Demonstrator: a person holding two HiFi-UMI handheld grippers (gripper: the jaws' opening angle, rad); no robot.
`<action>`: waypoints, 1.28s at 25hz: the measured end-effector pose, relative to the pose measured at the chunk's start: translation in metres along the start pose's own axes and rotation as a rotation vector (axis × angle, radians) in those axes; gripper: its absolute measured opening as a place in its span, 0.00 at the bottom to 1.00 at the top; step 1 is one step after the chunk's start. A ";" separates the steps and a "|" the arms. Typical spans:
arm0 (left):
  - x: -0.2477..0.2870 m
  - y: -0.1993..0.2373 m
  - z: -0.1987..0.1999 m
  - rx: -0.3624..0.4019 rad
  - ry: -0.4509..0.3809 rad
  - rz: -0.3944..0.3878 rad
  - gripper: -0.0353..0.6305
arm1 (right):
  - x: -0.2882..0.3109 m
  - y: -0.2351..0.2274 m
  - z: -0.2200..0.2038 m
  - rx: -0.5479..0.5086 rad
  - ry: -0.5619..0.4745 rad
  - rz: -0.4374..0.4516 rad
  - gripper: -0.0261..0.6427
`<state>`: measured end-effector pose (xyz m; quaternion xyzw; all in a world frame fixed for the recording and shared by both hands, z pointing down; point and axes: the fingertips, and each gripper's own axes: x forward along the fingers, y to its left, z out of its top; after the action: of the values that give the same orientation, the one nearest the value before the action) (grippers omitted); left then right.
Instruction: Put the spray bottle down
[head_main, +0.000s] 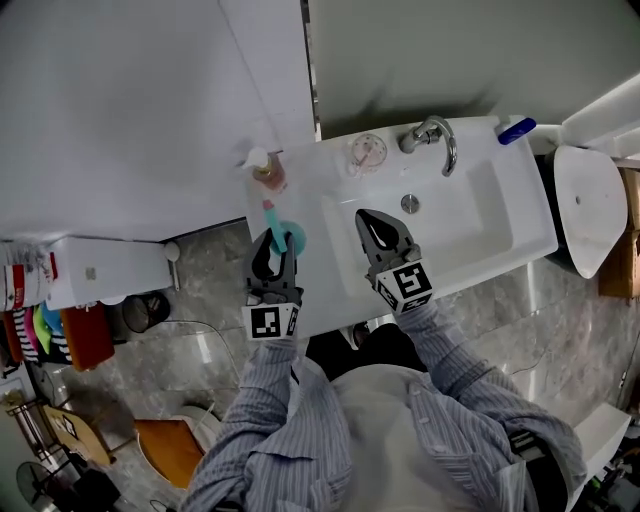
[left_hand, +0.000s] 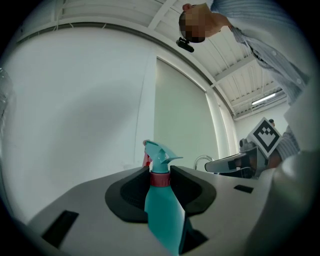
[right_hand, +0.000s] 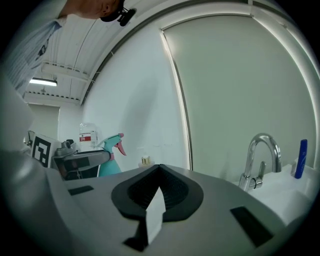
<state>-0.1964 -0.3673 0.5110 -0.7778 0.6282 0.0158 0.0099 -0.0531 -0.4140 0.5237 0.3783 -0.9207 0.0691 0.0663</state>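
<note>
Head view: left tool (head_main: 272, 250) is clamped on the teal spray bottle (head_main: 291, 238), which sits at the left ledge of the white sink (head_main: 520, 235), just near of a pump soap dispenser (head_main: 267, 170). Can't tell from here if the bottle base touches the ledge or hangs just above it. Right tool (head_main: 375, 228) hovers over the basin, near of the faucet (head_main: 432, 135), carrying nothing. Step in hand, as I judge it: the set-down itself, bottle in grip and not yet let go. Next move calls for getting the base flat on the ledge, upright, clear of the dispenser, then parting the jaws and backing off without tipping it. Left gripper view: jaws squeeze the bottle at its shoulder, just under the red collar (left_hand: 160, 179), trigger head (left_hand: 159, 152) upright above them; the right tool's marker cube (left_hand: 265, 136) shows at right. Right gripper view: jaws pressed together, nothing between them; the bottle shows at left with a pink trigger, a clear bottle with a red label (right_hand: 88, 134) behind it, a blue tube (right_hand: 300, 159) far right by the faucet. Writing: no brand legible on the spray bottle in any view; the red label's print is too small to read; the cubes carry only square black-and-white patterns.
</note>
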 end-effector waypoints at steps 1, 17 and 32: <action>0.006 0.006 -0.012 -0.008 0.011 0.006 0.24 | 0.009 -0.001 -0.009 0.001 0.012 -0.002 0.06; 0.053 0.034 -0.118 -0.045 0.095 0.024 0.24 | 0.060 -0.014 -0.062 -0.002 0.089 -0.022 0.06; 0.027 0.027 -0.129 -0.029 0.131 0.021 0.24 | 0.038 0.000 -0.048 -0.029 0.077 -0.004 0.06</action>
<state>-0.2155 -0.4038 0.6387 -0.7705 0.6355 -0.0259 -0.0427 -0.0766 -0.4320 0.5773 0.3762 -0.9177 0.0699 0.1072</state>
